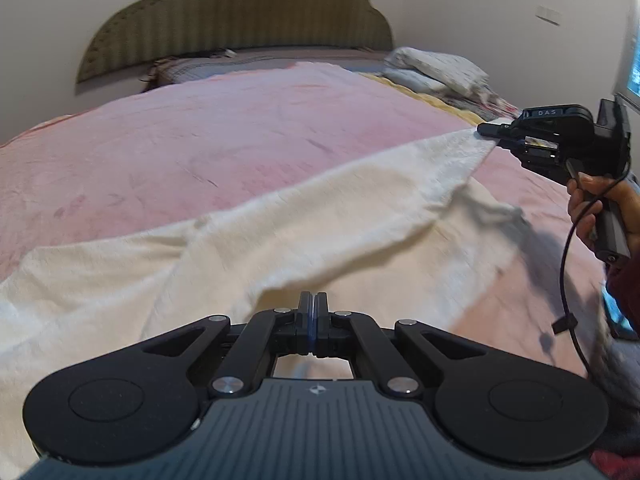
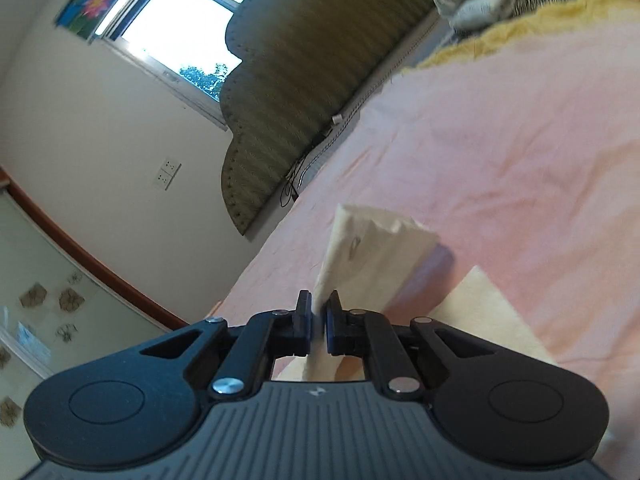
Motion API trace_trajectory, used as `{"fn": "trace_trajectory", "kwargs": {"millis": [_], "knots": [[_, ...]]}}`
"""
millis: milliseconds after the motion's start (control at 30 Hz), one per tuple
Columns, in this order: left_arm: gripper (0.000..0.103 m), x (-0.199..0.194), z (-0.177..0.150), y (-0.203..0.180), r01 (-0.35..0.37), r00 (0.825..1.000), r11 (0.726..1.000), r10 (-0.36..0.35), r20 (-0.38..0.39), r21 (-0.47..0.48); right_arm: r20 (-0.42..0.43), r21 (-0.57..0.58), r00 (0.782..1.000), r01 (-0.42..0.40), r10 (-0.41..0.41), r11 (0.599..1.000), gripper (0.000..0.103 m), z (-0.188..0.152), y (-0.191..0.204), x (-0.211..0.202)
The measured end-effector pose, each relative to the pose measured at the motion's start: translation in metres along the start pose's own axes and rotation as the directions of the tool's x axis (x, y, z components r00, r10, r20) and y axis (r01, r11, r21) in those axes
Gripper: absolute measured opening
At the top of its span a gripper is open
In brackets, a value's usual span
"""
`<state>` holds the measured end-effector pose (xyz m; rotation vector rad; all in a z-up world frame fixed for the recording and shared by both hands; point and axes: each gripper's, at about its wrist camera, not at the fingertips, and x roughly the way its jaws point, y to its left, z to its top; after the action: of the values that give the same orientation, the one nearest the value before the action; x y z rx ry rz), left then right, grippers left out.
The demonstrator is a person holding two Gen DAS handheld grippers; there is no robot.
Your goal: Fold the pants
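cream pants (image 1: 320, 216) spread across a pink blanket (image 1: 200, 136) on the bed, one edge lifted in a taut ridge running from lower middle up to the right. left gripper (image 1: 313, 300) closed tight, fingers meeting with no gap, at the near end of that raised fold; whether cloth is actually pinched there cannot be told from this view. right gripper (image 1: 486, 129) seen from the side at the far right, clamped on the lifted corner of the pants, held up off the blanket by a hand (image 1: 600, 208) around its handle. in the right wrist view, same gripper (image 2: 319, 310) nearly closed, a thin fold of cream fabric (image 2: 372, 248) squeezed between its pads and standing up beyond them. behind the bed an olive padded headboard (image 1: 240, 28), folded bedding (image 1: 436, 68) near the right corner, a window (image 2: 180, 28) beside the headboard.
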<state>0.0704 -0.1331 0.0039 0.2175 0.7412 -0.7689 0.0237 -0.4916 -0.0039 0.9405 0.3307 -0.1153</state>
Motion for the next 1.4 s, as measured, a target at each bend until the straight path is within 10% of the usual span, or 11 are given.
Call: {"fn": "trace_trajectory", "kwargs": {"millis": [367, 533, 733, 1133, 1300, 1400], "knots": [[0.012, 0.005, -0.015, -0.011, -0.118, 0.993, 0.987, 0.117, 0.009, 0.105, -0.042, 0.159, 0.996, 0.088, -0.083, 0.983, 0.008, -0.031, -0.062, -0.031], [0.038, 0.01, -0.016, -0.03, -0.164, 0.986, 0.95, 0.163, 0.026, 0.265, -0.082, 0.213, 0.992, 0.107, -0.092, 0.971, 0.025, -0.024, -0.07, -0.011], [0.038, 0.016, -0.014, -0.042, -0.273, 0.961, 0.896, 0.267, 0.065, 0.35, -0.079, 0.205, 0.996, 0.058, -0.043, 0.977, 0.057, -0.025, -0.064, -0.002], [0.06, 0.028, -0.02, -0.047, -0.3, 0.952, 0.786, 0.286, 0.112, 0.54, -0.075, 0.084, 0.994, 0.088, -0.082, 0.993, 0.052, -0.029, -0.055, 0.001], [0.001, 0.043, -0.022, -0.035, -0.32, 0.942, 0.798, 0.323, 0.085, 0.511, -0.07, 0.094, 0.992, 0.116, -0.109, 0.989, 0.017, -0.029, -0.061, 0.0], [0.002, 0.017, -0.023, -0.035, -0.289, 0.957, 0.832, 0.259, 0.128, 0.474, -0.039, 0.104, 0.994, 0.102, -0.098, 0.989, 0.011, -0.029, -0.061, -0.011]]}}
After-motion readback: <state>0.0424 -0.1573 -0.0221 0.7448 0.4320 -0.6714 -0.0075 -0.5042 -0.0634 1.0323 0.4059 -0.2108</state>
